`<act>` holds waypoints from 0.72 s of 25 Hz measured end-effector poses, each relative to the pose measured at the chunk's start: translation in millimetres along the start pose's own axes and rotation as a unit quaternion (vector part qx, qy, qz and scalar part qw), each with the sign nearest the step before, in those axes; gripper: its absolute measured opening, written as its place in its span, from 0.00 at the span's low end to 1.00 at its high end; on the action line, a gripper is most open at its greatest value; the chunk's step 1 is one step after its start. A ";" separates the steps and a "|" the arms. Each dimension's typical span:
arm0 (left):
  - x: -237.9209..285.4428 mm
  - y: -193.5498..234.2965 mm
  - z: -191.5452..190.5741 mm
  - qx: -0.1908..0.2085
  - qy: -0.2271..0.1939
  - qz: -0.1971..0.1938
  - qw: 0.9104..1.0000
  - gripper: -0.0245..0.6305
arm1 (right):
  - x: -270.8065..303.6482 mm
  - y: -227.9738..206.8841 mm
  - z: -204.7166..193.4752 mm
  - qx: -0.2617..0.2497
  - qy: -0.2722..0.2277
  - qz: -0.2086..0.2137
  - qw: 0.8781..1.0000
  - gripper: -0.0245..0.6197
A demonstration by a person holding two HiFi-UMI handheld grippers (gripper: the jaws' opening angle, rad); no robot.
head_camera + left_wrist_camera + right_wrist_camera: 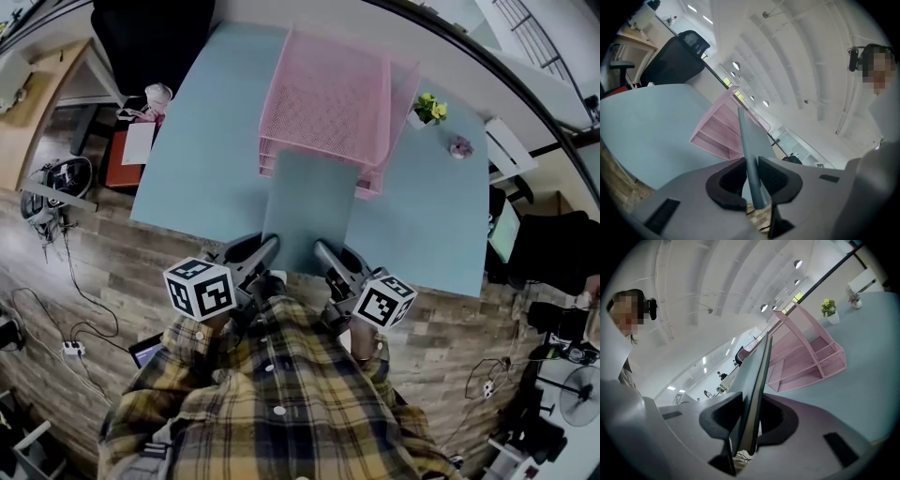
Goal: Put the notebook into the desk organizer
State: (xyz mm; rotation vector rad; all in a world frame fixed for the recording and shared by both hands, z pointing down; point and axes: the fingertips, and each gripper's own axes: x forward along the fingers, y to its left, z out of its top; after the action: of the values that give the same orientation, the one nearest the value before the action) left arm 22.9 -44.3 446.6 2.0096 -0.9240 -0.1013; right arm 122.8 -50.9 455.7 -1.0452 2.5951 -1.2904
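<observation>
A: At the bottom of the head view, nearest the camera?
B: A plaid shirt (272, 403), buttoned down the front. Just beyond it, left marker cube (199, 287) and right marker cube (386, 300), one on each gripper.

A: Next out, ahead of the cubes?
B: Side by side, left gripper (752, 180) and right gripper (749, 425), both pointed toward the table (206, 141). Each clenched on the notebook (309, 211): left on the near left corner, right on the near right corner. Shown plainly in both gripper views, jaws pinching the two covers with the thin edge between them.

A: Position of the notebook?
B: Grey-blue, closed, held by its near edge at the near edge of the pale blue table. Stretched away from the grippers toward the desk organizer (328, 94), far edge at the front of the lower tiers. Possibly just inside a tier's mouth; not settled from overhead, given the overlap of far edge and pink mesh.

A: Farther on?
B: Desk organizer in pink wire mesh, stacked tiers, open front turned to the grippers, set toward the far side of the table. Right of it, a small potted plant (429, 108) with yellow-green leaves; near that, a small purple object (460, 147).

A: Beyond the table?
B: A black office chair (150, 37) at the far left corner. All around, wood-pattern floor (75, 272).
</observation>
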 end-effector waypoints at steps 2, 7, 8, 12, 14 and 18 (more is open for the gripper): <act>0.1 2.2 2.9 0.000 0.001 0.000 1.000 0.15 | 3.4 0.0 1.0 0.000 0.000 -0.001 1.000 0.18; -0.7 7.4 6.6 0.000 0.003 -0.003 1.000 0.15 | 9.4 0.0 0.2 0.002 0.000 -0.005 1.000 0.18; -0.9 8.1 7.6 0.001 0.003 -0.003 1.000 0.15 | 10.4 0.2 0.4 0.003 -0.001 -0.006 1.000 0.18; 1.3 10.2 10.7 0.001 0.006 -0.007 1.000 0.15 | 13.2 -0.2 2.8 0.003 0.000 -0.011 1.000 0.18; 2.4 11.1 10.4 0.000 0.008 -0.007 1.000 0.15 | 13.5 -1.8 2.5 0.002 0.000 -0.011 1.000 0.18; 2.4 8.2 11.5 0.000 0.008 -0.011 1.000 0.15 | 11.7 0.1 4.3 -0.001 -0.002 -0.010 1.000 0.18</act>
State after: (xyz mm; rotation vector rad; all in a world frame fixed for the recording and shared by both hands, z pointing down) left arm 15.4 -56.4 446.6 2.0178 -0.8907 -0.0978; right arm 115.1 -60.8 455.6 -1.0770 2.5896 -1.2892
